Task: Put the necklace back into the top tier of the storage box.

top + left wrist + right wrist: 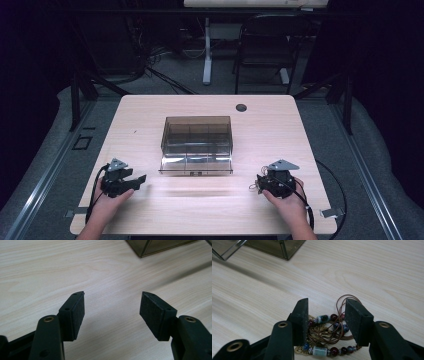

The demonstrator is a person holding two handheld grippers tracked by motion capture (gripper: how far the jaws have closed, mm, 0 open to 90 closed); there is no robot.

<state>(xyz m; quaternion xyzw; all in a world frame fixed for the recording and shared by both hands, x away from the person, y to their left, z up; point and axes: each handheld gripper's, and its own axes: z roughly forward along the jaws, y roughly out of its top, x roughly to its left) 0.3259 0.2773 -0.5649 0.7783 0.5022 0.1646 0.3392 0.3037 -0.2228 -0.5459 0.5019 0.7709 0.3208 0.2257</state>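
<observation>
A beaded string of jewellery (323, 318), with dark red, blue and pale green beads on thin brown cord, lies in a heap on the wooden table (210, 205). My right gripper (327, 307) stands open around it, a pad on each side and the beads and cord loops between them. From above, that gripper (257, 186) is at the front right, held in a hand, with the jewellery (253, 188) at its tips. My left gripper (140, 179) rests at the front left, pointing right. Its jaws (112, 302) are open over bare wood with nothing between them.
A smoky transparent box (196, 134) stands mid-table, its low drawer (196, 169) pulled slightly toward me. Its corner reaches into the left gripper view (155, 246) and the right gripper view (274, 247). A round cable hole (241, 107) sits near the far edge.
</observation>
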